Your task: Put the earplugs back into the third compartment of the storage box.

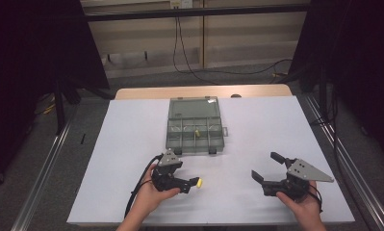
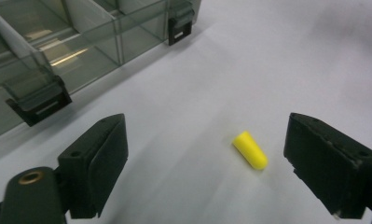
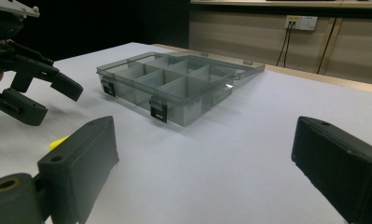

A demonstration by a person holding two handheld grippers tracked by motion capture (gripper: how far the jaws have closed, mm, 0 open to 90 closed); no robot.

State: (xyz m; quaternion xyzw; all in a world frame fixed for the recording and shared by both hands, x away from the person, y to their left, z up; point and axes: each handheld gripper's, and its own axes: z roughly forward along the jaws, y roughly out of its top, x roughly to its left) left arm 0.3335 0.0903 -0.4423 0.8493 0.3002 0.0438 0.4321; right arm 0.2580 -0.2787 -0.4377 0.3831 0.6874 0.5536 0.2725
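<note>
Left gripper (image 2: 200, 154) jaws wide, straddling yellow plug (image 2: 250, 149) – not gripped, lined up for pickup. Right gripper (image 3: 207, 163) open, empty – parked clear of box (image 1: 195, 126).

Looking along your right claw (image 3: 207, 172), its two black jaws stand wide apart with nothing but bare white bench (image 3: 249, 140) between them. Ahead sits the clear compartment box (image 3: 174, 86), lid laid open behind it. At the far left your left claw (image 3: 37, 95) hovers open, and a small yellow piece (image 3: 58, 142) peeks out just beside your near jaw.
</note>
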